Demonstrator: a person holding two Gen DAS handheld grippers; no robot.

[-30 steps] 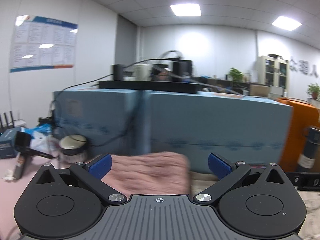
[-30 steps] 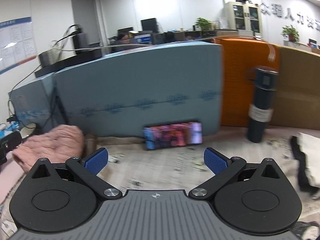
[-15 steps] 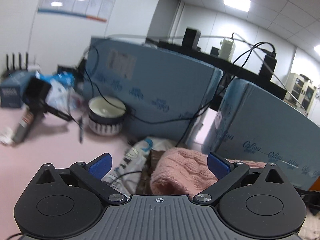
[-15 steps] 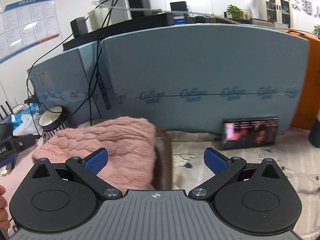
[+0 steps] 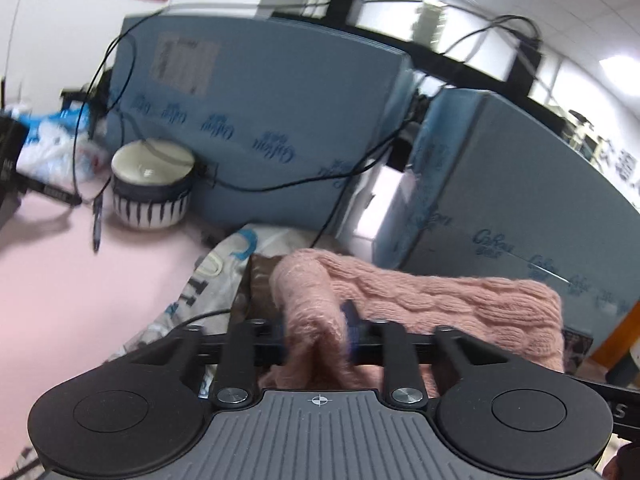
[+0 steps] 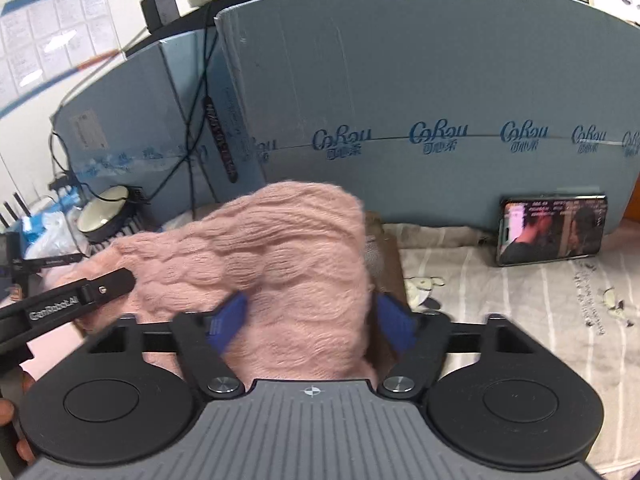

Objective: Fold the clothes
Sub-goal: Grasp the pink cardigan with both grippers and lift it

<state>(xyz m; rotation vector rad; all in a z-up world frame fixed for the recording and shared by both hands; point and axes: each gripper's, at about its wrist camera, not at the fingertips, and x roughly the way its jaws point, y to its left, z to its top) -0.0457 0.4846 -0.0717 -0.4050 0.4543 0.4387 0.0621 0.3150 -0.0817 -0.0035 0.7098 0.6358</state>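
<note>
A pink cable-knit sweater (image 5: 440,292) lies bunched on the bed sheet against the blue foam boards. My left gripper (image 5: 316,336) is shut on a fold at its left end; the blue pads are mostly buried in the knit. In the right wrist view the sweater (image 6: 280,256) fills the middle. My right gripper (image 6: 312,320) has its blue pads closing on the sweater's right part, with thick knit between them. The left gripper's black finger (image 6: 80,296) shows at the left of that view.
Blue foam boards (image 6: 400,100) stand right behind the sweater. A phone (image 6: 552,230) playing video leans on them at the right. A striped bowl (image 5: 150,186), a pen and cables sit on the pink table to the left. A brown garment (image 5: 256,280) lies under the sweater.
Both grippers moved down onto the pink sweater. The left jaws went from wide open to shut on a fold; the right jaws have narrowed around the knit.
</note>
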